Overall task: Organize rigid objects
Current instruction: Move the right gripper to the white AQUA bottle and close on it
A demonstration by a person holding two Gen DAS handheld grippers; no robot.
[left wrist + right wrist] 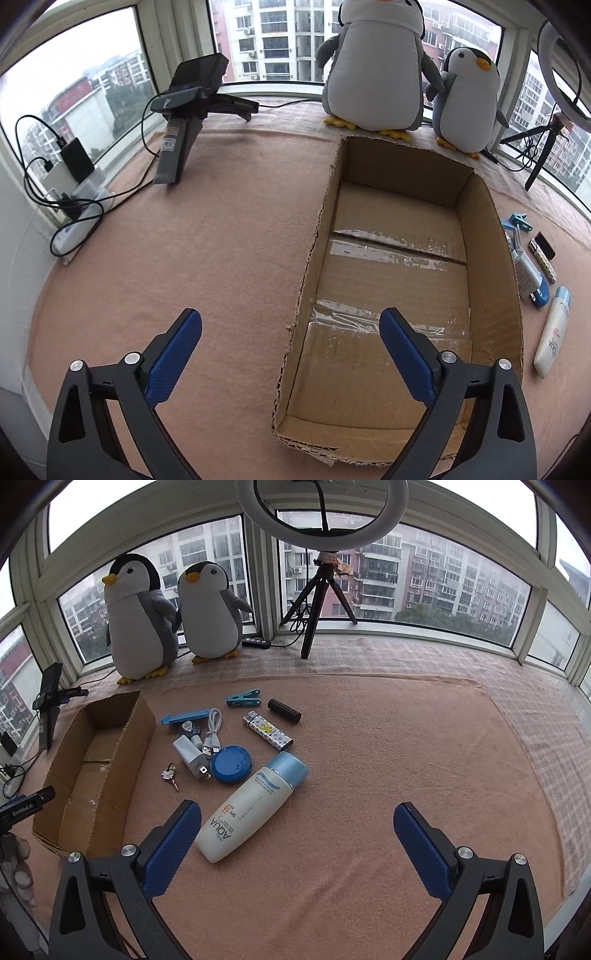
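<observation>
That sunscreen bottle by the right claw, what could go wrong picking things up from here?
The sunscreen bottle is round and lies on its side, so it might roll or squirt out of the open right gripper. The keys lie flat on the blanket, probably hard to pinch. The cardboard box could slide if bumped.

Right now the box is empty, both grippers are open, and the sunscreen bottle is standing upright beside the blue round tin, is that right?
Not quite. The bottle is lying on its side on the cloth, not upright; the right wrist view shows it. The rest holds: the box is empty, the left gripper and right gripper are open, and the tin sits beside the bottle.
</observation>
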